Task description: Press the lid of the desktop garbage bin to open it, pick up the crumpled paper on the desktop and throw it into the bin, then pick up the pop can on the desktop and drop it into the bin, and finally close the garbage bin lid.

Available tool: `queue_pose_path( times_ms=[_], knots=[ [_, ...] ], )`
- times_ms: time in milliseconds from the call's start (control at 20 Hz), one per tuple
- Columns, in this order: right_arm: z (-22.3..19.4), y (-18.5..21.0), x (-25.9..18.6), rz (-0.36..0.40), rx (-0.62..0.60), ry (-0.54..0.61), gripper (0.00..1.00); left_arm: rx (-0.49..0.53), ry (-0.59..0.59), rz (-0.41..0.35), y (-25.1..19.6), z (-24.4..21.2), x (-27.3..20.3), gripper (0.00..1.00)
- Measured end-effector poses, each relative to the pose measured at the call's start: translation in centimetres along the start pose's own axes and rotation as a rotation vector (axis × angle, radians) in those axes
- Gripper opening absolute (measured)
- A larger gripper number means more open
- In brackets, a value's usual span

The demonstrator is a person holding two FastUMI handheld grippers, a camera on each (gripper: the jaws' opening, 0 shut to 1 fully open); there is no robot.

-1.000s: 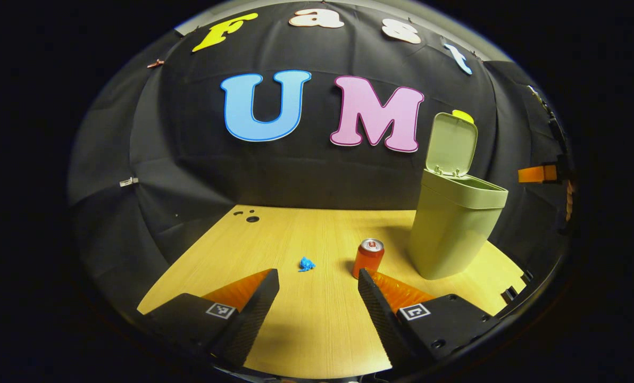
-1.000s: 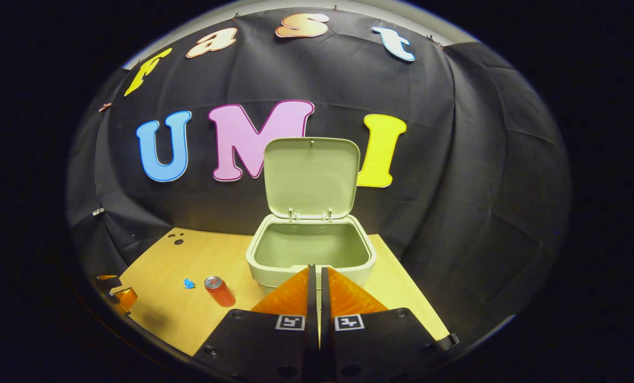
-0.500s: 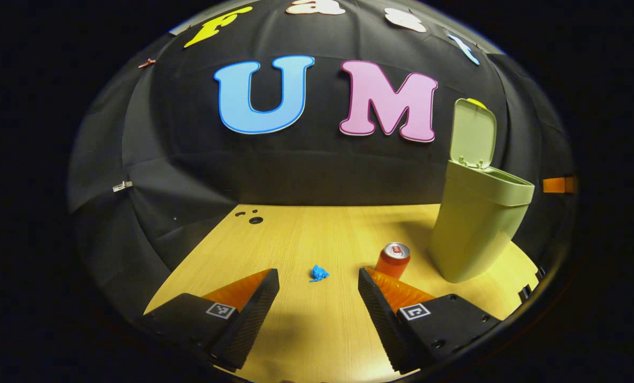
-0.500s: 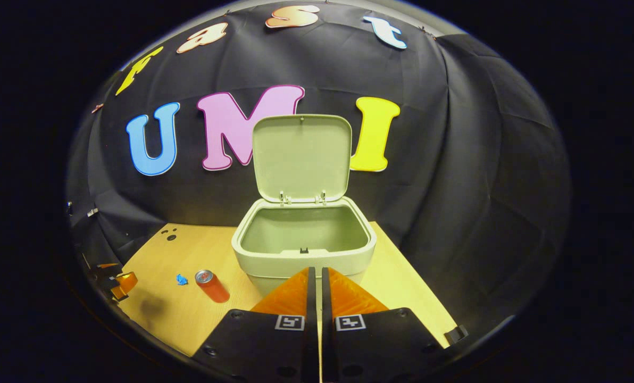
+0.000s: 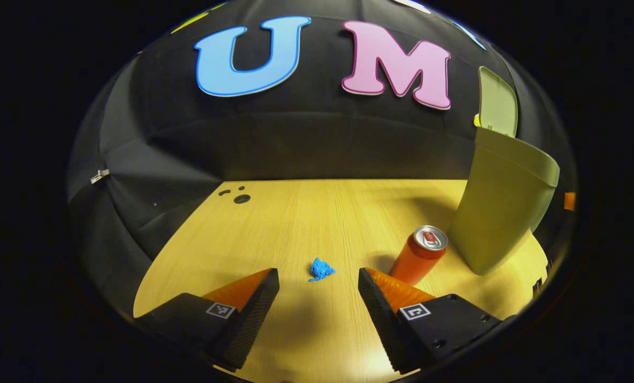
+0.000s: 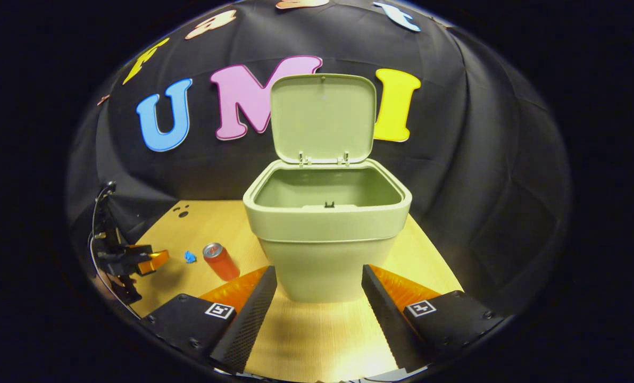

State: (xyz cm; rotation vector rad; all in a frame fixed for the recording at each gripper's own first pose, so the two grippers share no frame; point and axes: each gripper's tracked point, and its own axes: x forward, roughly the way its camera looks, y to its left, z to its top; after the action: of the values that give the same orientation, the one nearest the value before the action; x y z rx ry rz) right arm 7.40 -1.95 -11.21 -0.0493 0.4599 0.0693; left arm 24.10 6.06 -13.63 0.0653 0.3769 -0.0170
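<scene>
The small blue crumpled paper (image 5: 322, 269) lies on the wooden table (image 5: 295, 223), between the spread fingers of the left tool (image 5: 318, 284). It looks light and soft; pinch its middle. The right tool (image 6: 319, 287) is spread too.

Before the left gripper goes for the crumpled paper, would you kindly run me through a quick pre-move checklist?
1. Bin lid up, mouth clear: ok.
2. Left gripper open: ok.
3. Crumpled paper lies ahead, centred between its fingers: ok.
4. Pop can upright, close beside the left gripper's right-hand finger: not ok, tight.
5. Right gripper open, facing the bin, away from the paper: ok.
6. Bin empty inside: cannot tell.
</scene>
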Motion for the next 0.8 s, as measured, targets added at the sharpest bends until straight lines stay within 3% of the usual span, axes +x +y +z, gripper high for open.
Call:
queue_pose_path(
  times_ms=[450, 800],
  knots=[
    [-4.3, 3.1, 1.3, 0.078, -0.001, 0.13, 1.0, 0.028, 0.094, 0.033, -0.3, -2.3, 8.3, 0.96],
    [-5.9, 4.7, 2.0, 0.137, -0.034, 0.177, 1.0, -0.001, 0.148, 0.038, -0.6, -4.6, 10.5, 0.93]
  ],
)
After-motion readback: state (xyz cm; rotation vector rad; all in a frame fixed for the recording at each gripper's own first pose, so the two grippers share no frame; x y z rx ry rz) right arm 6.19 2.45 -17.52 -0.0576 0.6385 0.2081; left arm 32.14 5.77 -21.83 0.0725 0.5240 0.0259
